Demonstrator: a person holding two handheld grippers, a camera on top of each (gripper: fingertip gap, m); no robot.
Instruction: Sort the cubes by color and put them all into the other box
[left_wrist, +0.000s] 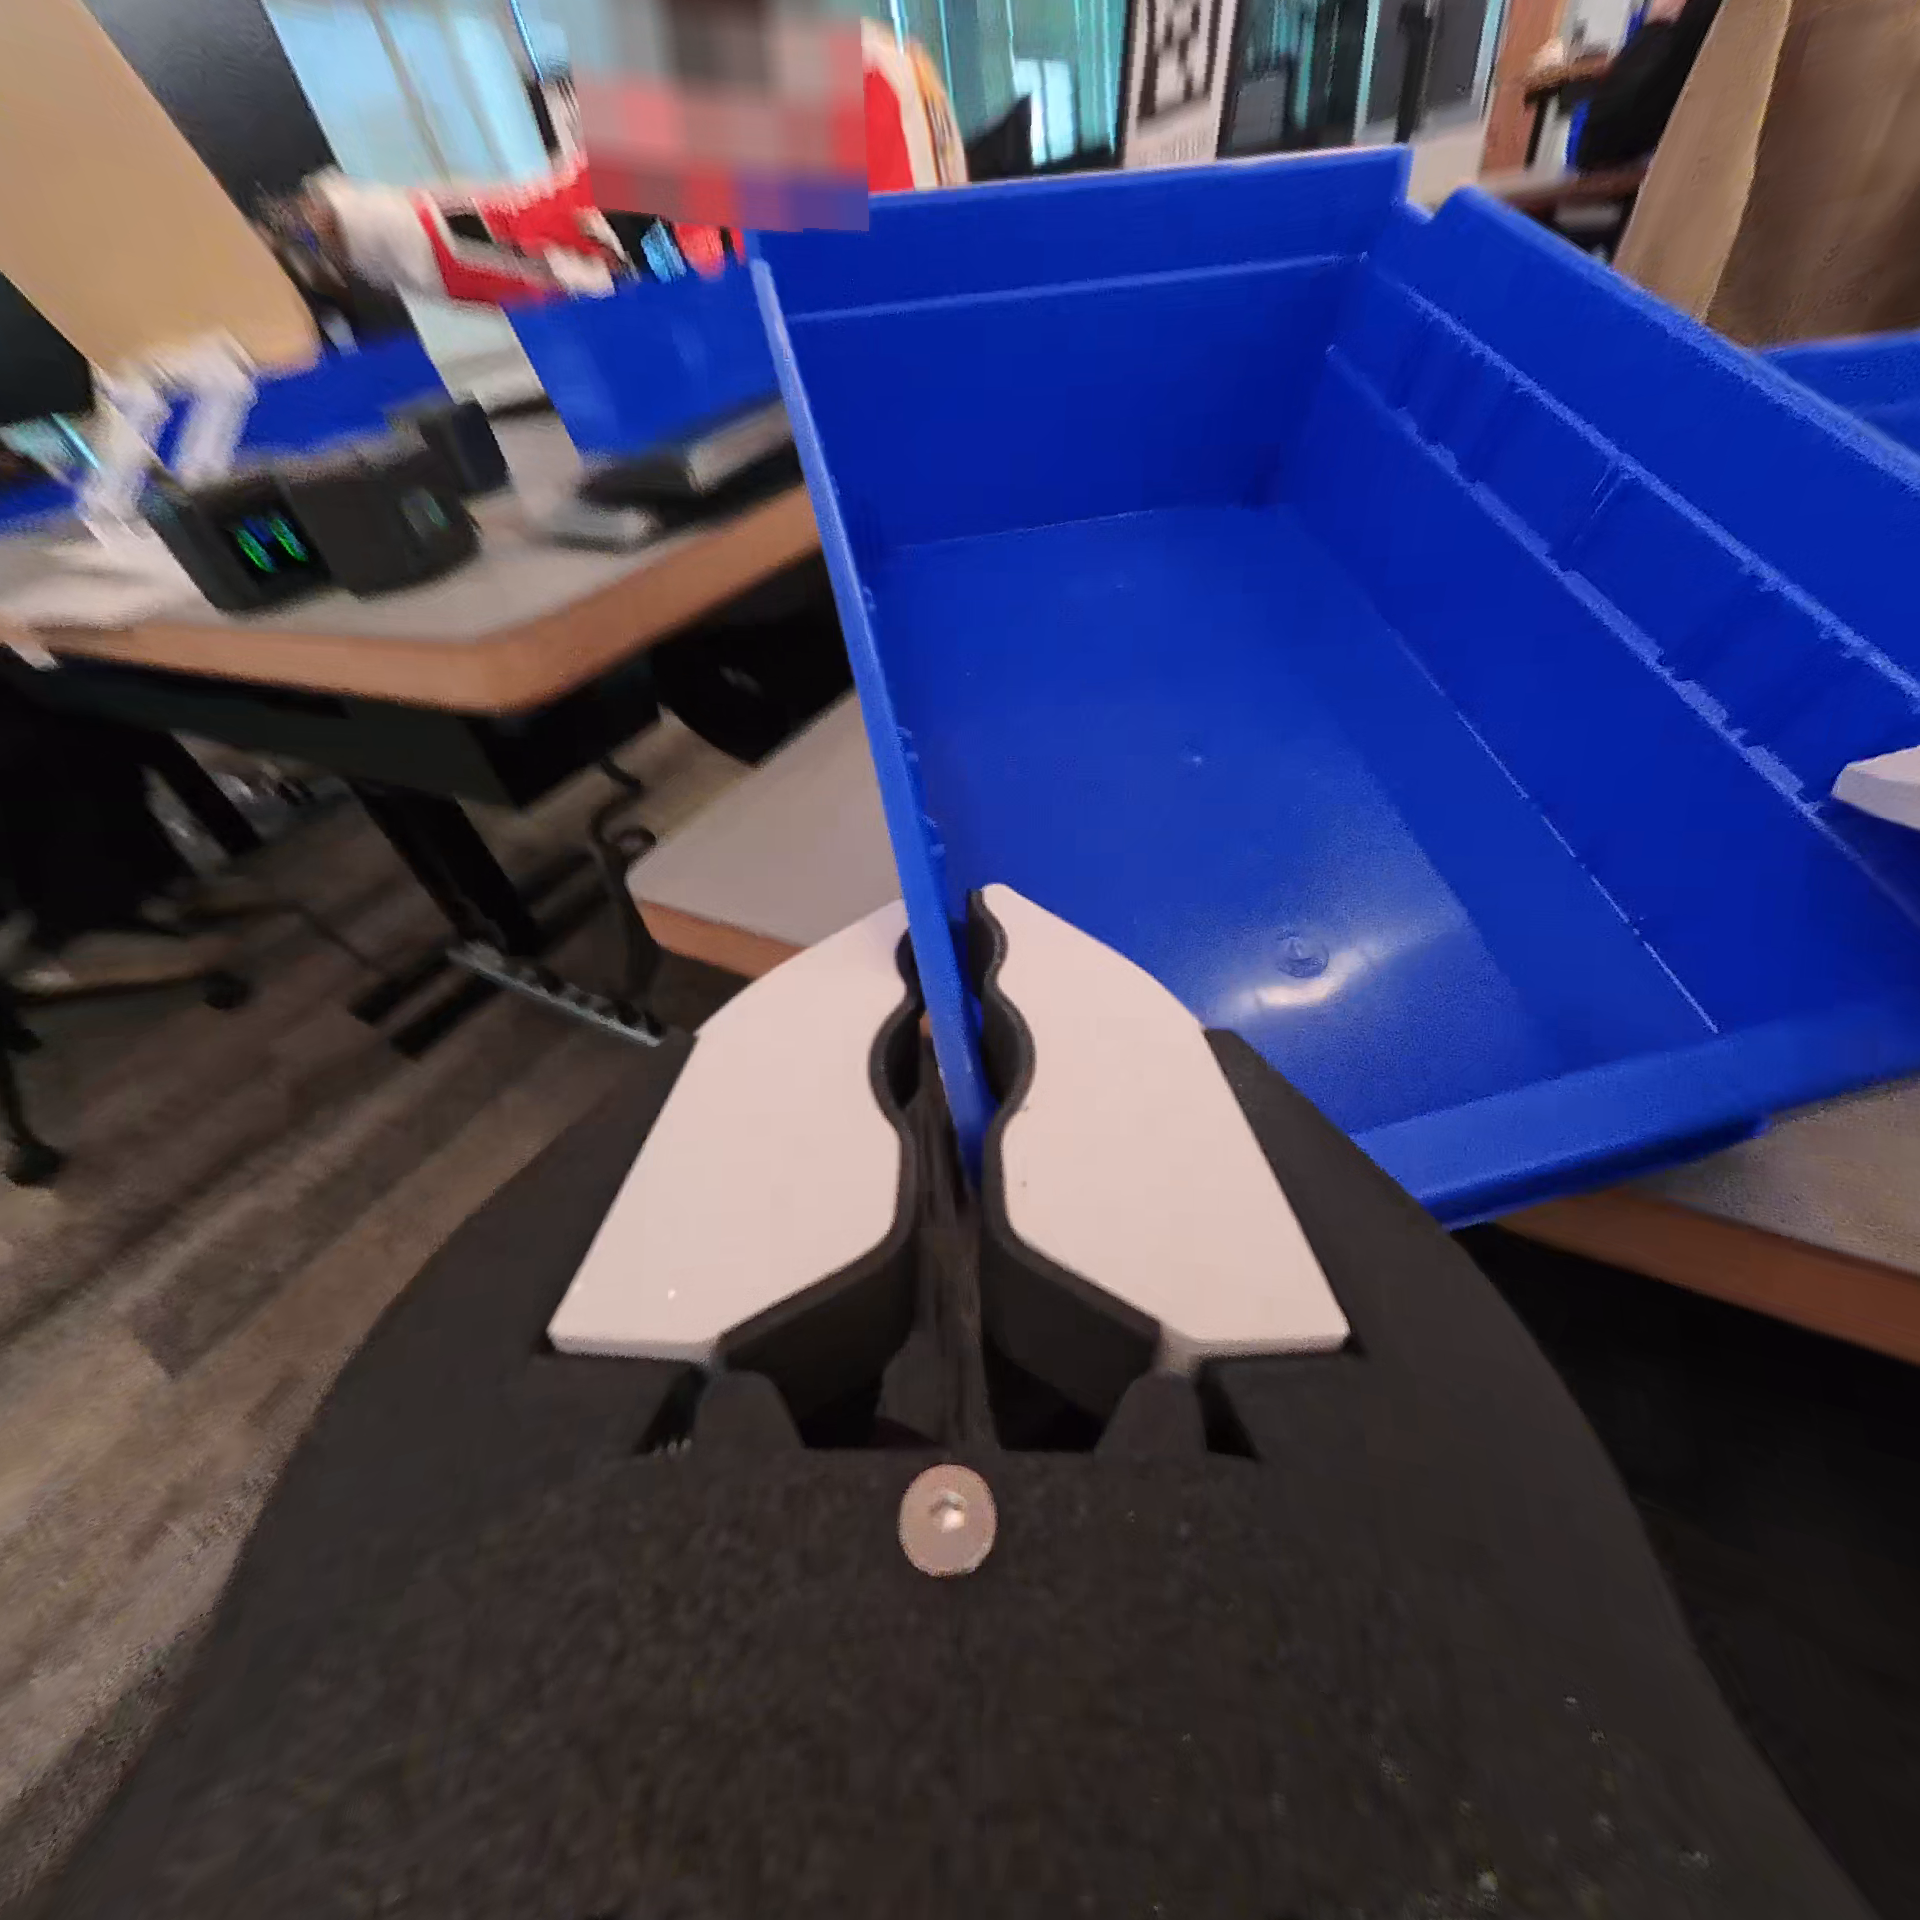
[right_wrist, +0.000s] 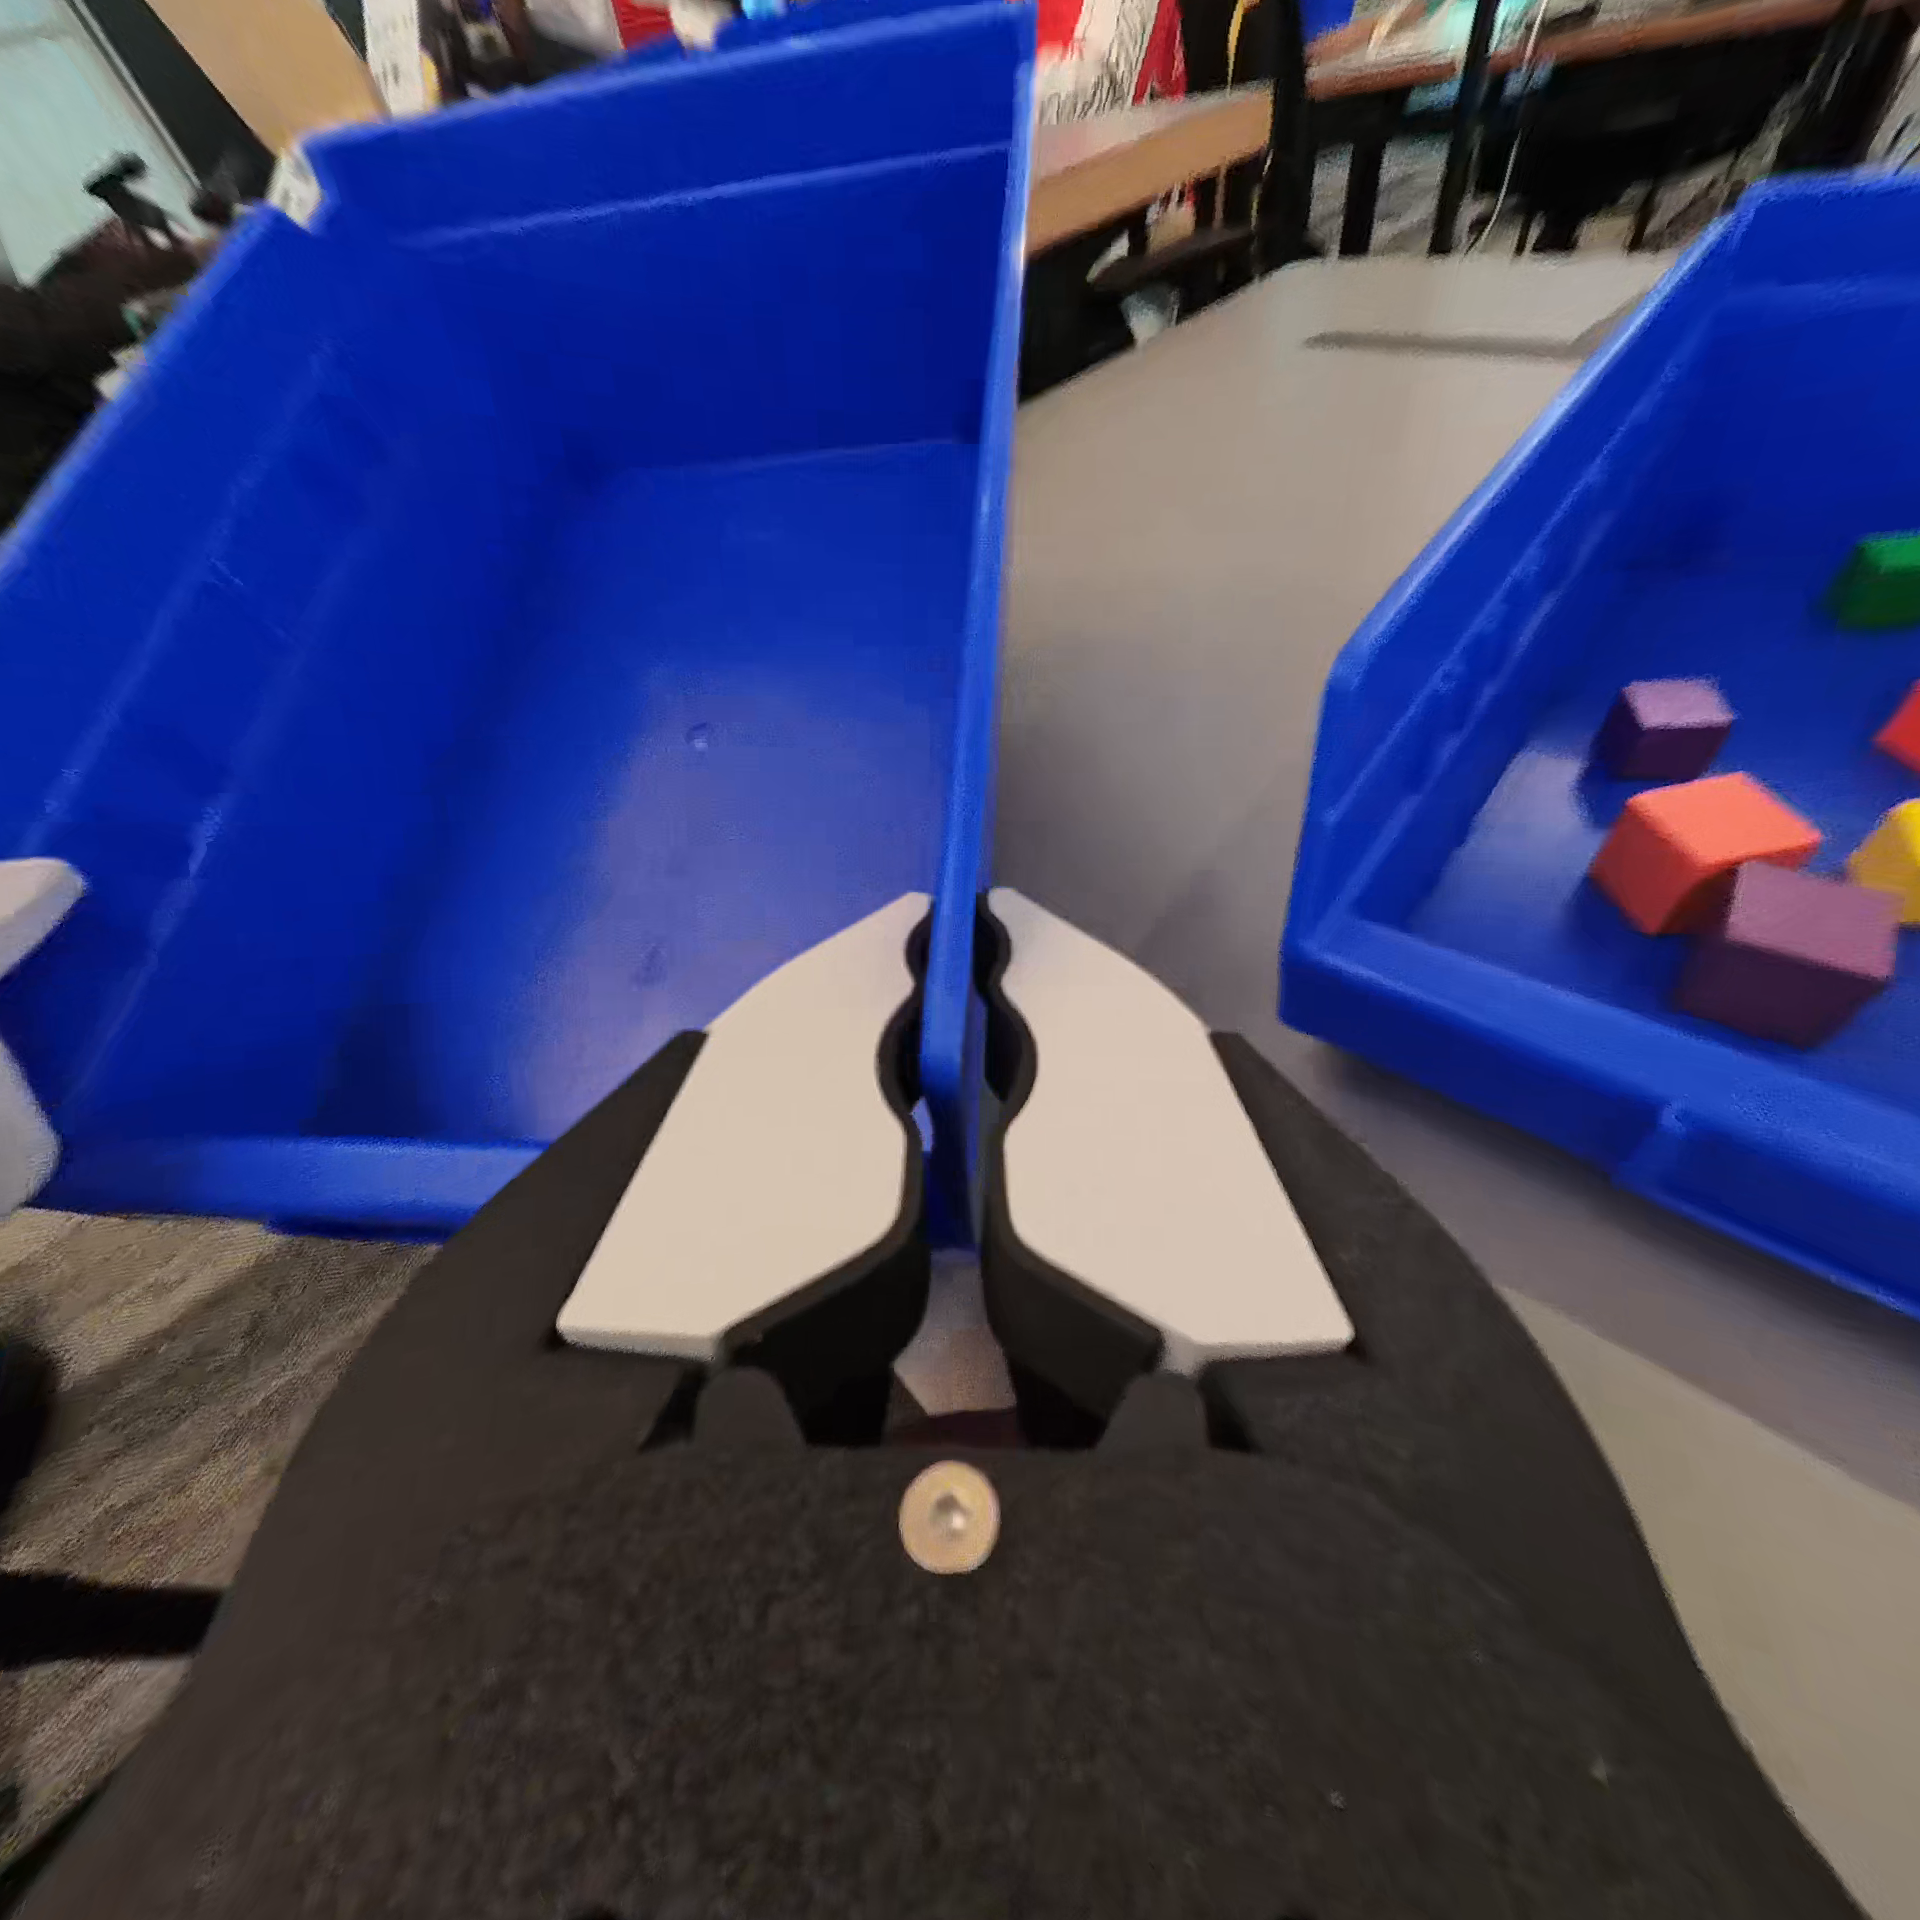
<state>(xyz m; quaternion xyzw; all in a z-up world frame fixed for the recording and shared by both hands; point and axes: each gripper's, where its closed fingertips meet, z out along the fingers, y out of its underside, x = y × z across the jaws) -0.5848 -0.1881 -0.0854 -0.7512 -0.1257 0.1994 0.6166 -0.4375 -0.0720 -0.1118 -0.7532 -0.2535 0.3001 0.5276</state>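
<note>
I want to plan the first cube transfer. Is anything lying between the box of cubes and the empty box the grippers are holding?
Nothing visible does. In the right wrist view only bare grey table lies between the cube box and the empty box. Both the right gripper and left gripper are clamped on the empty box's walls.

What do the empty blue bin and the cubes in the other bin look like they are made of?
The empty blue bin looks like moulded hard plastic with a semi-gloss finish: thin rigid walls, soft highlights and a small moulding mark on its floor. The cubes in the other bin have flat matte colour and crisp edges, so painted wood or dense foam; the look leaves that open.
</note>
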